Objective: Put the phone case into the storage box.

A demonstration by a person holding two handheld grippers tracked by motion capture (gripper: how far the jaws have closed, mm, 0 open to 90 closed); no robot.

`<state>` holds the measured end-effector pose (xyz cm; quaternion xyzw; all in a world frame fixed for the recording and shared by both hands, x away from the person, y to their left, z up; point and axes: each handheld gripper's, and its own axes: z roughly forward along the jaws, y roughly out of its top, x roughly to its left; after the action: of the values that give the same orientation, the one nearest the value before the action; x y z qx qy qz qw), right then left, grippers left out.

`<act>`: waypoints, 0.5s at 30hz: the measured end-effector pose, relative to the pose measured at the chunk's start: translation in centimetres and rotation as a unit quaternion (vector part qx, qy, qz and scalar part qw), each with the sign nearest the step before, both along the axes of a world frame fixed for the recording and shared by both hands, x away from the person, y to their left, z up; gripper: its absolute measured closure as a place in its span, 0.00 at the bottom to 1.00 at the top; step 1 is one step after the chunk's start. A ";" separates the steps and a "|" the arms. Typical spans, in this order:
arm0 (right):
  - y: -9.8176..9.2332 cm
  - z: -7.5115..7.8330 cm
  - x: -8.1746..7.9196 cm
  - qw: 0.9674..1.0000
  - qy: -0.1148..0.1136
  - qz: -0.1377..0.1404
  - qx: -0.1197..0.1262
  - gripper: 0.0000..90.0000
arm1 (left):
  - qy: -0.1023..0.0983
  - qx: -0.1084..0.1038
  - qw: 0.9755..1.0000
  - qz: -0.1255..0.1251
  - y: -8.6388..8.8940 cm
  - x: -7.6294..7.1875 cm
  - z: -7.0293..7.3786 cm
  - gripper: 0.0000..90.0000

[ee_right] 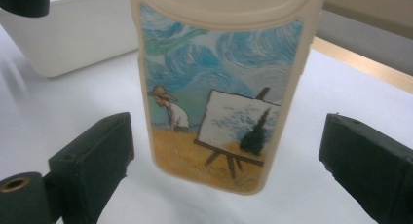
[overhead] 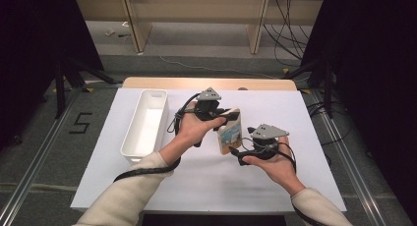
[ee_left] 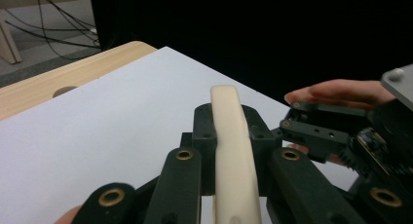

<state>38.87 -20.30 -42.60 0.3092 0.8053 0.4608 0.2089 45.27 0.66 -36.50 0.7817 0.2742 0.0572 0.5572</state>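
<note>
Held above the white table (overhead: 206,186) by the left gripper (overhead: 227,116), whose 2 jaws clamp its thin edges, the phone case (ee_right: 221,95) looks light, flexible and smooth, while the right gripper (ee_right: 229,160) gapes wide beside it.

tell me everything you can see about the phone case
The phone case is a cream, rubbery-looking shell with rounded corners. Its back carries a painted scene: swirling blue sky, a figure in a straw hat, an easel with a canvas, and yellow ground. It is held up above the white table, right of the white bin. The left tool is shut on its thin edge. The right tool is open, its jaws standing either side of the case's lower end without touching.
</note>
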 end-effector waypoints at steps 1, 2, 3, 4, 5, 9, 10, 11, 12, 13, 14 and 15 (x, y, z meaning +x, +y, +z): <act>-0.1 0.0 0.0 1.000 0.002 0.000 0.000 0.08 | 0.000 0.001 1.000 -0.005 0.1 0.0 0.0 0.88; -0.2 -0.1 0.1 1.000 0.005 0.003 0.001 0.08 | -0.001 0.002 1.000 -0.010 0.1 -0.1 0.1 0.88; -0.3 -0.1 0.1 1.000 0.007 0.004 0.002 0.08 | -0.003 0.004 1.000 -0.017 0.1 -0.1 0.1 0.88; -0.3 -0.1 0.1 1.000 0.008 0.007 0.002 0.08 | -0.005 0.006 1.000 -0.024 0.2 -0.2 0.1 0.88; -0.3 -0.1 0.1 1.000 0.008 0.007 0.002 0.08 | -0.006 0.006 1.000 -0.029 0.2 -0.2 0.1 0.88; -0.4 -0.1 0.2 1.000 0.013 0.020 0.005 0.09 | -0.013 0.007 0.999 -0.050 0.3 -0.4 0.1 0.88; -0.4 -0.1 0.2 0.999 0.017 0.026 0.008 0.09 | -0.013 0.008 0.998 -0.054 0.3 -0.5 0.1 0.88; -0.4 -0.1 0.2 0.999 0.017 0.026 0.008 0.09 | -0.014 0.009 0.998 -0.061 0.3 -0.5 0.0 0.88; -0.4 -0.2 0.1 0.999 0.017 0.029 0.007 0.09 | -0.014 0.010 0.998 -0.066 0.3 -0.6 0.0 0.88; -0.4 -0.2 0.1 0.999 0.019 0.032 0.006 0.10 | -0.013 0.011 0.997 -0.069 0.3 -0.7 -0.1 0.88; -0.4 -0.2 0.1 0.999 0.019 0.034 0.006 0.10 | -0.013 0.012 0.997 -0.072 0.3 -0.7 -0.1 0.88; -0.4 -0.3 0.1 0.999 0.021 0.037 0.005 0.10 | -0.014 0.012 0.997 -0.075 0.3 -0.8 -0.2 0.88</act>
<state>38.96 -20.66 -42.89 0.2901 0.8179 0.4656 0.1735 44.47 0.99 -36.66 0.8058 0.2063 0.0295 0.5543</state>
